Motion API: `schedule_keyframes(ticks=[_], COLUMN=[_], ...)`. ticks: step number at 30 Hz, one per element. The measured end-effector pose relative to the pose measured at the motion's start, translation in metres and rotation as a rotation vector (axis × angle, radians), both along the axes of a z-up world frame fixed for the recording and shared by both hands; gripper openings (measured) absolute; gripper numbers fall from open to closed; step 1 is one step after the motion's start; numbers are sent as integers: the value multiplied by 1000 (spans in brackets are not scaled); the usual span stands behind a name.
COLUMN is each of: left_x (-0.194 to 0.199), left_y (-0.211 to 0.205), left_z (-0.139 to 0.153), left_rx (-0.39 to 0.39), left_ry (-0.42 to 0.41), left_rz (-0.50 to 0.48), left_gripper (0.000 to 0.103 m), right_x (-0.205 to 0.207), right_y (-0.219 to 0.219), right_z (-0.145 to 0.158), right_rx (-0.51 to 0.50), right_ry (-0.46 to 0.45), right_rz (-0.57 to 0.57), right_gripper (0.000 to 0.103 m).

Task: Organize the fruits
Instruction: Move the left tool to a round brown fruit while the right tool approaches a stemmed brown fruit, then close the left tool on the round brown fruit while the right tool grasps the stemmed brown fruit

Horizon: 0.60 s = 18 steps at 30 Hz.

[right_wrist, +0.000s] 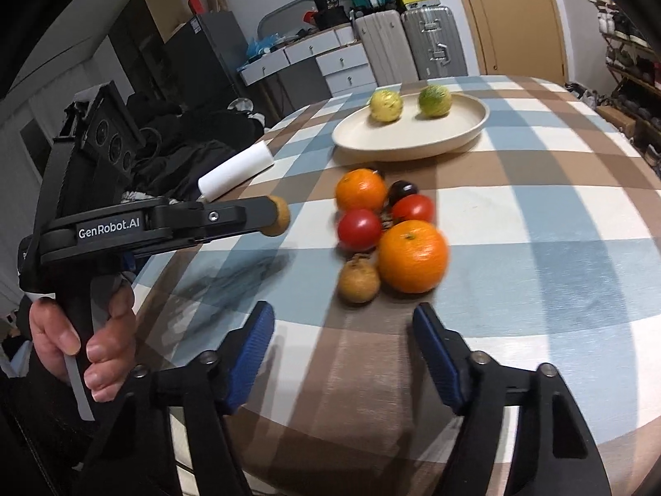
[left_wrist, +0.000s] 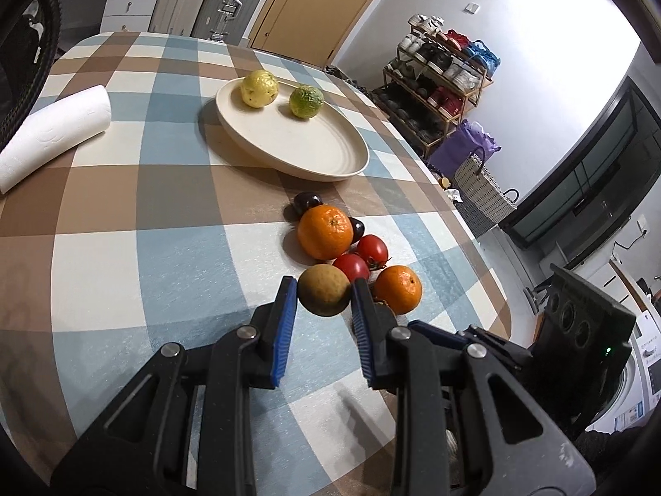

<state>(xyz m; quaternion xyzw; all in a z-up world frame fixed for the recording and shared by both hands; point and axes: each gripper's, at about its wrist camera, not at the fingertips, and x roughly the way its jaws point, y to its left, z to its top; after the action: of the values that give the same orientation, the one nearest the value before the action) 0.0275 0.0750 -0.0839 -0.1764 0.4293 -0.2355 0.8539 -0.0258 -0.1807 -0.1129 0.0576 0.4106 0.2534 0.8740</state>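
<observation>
My left gripper (left_wrist: 324, 295) is shut on a small brown round fruit (left_wrist: 323, 295) and holds it above the checked tablecloth; it also shows from the side in the right wrist view (right_wrist: 276, 215). My right gripper (right_wrist: 343, 322) is open and empty, just short of a second brown fruit (right_wrist: 358, 281). A pile lies beyond: two oranges (right_wrist: 413, 256) (right_wrist: 360, 189), two tomatoes (right_wrist: 359, 229) (right_wrist: 412, 208) and a dark plum (right_wrist: 401, 189). A cream plate (right_wrist: 433, 144) farther back holds a yellow fruit (right_wrist: 386, 104) and a green fruit (right_wrist: 433, 100).
A white paper towel roll (left_wrist: 53, 132) lies at the table's left. The table edge runs close on the right in the left wrist view (left_wrist: 495, 289). Suitcases, drawers and a shoe rack stand beyond the table.
</observation>
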Motion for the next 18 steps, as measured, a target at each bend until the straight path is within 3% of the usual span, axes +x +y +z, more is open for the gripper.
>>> schedule_keyframes(ticks=[18], left_x=[2], left_y=[0], left_z=[-8], left_rx=[44], left_ry=[-6], left_rz=[-19], left_gripper=[24], right_x=[14], right_y=[23], right_z=[-5], right_rx=[-103], right_ry=[-25], right_rz=[-151], right_gripper=[40])
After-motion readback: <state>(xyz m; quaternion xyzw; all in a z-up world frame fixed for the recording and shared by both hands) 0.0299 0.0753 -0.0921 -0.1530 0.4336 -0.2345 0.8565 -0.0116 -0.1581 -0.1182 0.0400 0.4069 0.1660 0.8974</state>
